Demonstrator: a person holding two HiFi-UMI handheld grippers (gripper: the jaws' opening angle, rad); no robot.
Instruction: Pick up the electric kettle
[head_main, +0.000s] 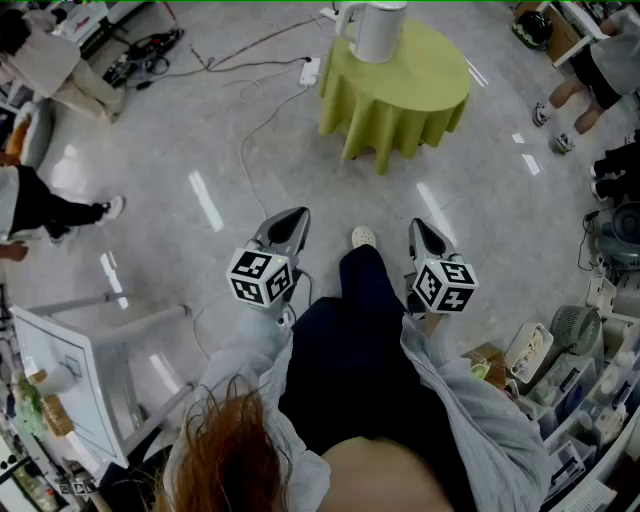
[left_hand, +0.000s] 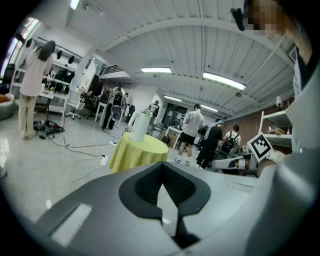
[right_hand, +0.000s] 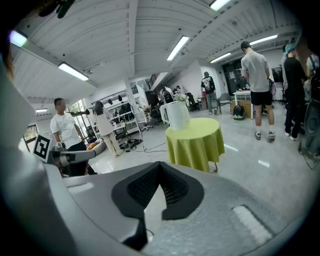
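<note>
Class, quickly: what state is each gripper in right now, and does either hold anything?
Left gripper: closed, empty.
Right gripper: closed, empty.

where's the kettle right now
In the head view the white electric kettle stands at top centre, on the green-clothed round table; a white power strip lies on the floor left of the table.

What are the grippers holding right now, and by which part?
Nothing. The left gripper and the right gripper both have their jaws shut and empty; the electric kettle stands apart on the round table ahead.
</note>
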